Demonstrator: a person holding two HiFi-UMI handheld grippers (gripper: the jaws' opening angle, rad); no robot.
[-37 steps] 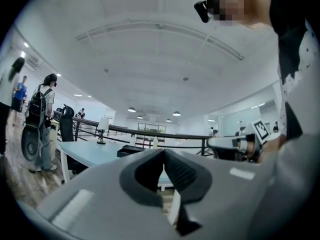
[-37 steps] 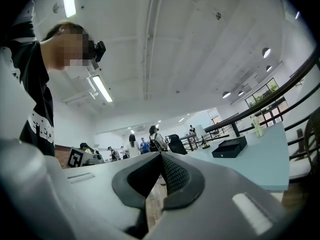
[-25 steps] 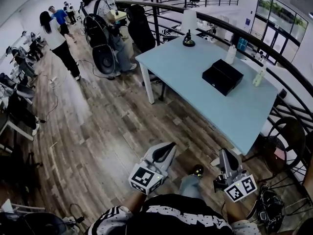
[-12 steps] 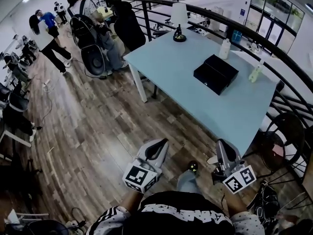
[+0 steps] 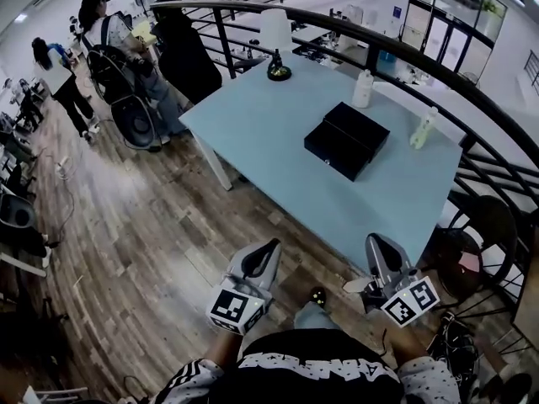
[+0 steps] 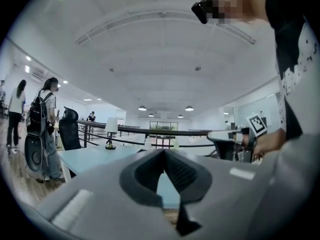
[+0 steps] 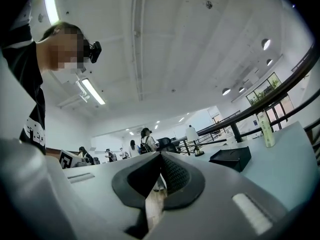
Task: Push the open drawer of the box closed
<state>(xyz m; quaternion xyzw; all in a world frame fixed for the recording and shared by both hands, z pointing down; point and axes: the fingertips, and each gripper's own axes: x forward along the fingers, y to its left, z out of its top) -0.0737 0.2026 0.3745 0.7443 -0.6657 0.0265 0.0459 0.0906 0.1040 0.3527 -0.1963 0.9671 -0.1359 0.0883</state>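
Two claws, both held low over the wooden floor (image 5: 143, 225), short of the near corner of the light blue counter (image 5: 269, 133) and touching nothing; one square-marker cube on each. Left claw (image 5: 268, 249) pinched together; confirmed in the left gripper view, left claw (image 6: 163, 153) closed tip to tip, with nothing caught between. Right claw (image 5: 375, 244) likewise pinched together; in the right gripper view, right claw (image 7: 160, 155) closed at the tips and empty.

One counter, bearing four things in all. One black box (image 5: 362, 127) near the middle, well apart from both claws; one drawer (image 5: 335, 151) drawn out of it toward the near-left side, with one small pale knob (image 5: 327, 162) on its front. Same box (image 7: 231, 158) low and dark in the right gripper view, beyond the closed tips and to their right. One lamp (image 5: 275, 45) with a white shade and dark base, upright near the far-left corner. Two bottles, both upright: one white bottle (image 5: 363, 88) just behind the box, one pale bottle (image 5: 424, 129) off to the box's right, near the edge by the dark curved railing (image 5: 396, 45).

Two people (image 5: 105, 32) standing at the upper left of the head view, beside one black office chair (image 5: 181, 53).
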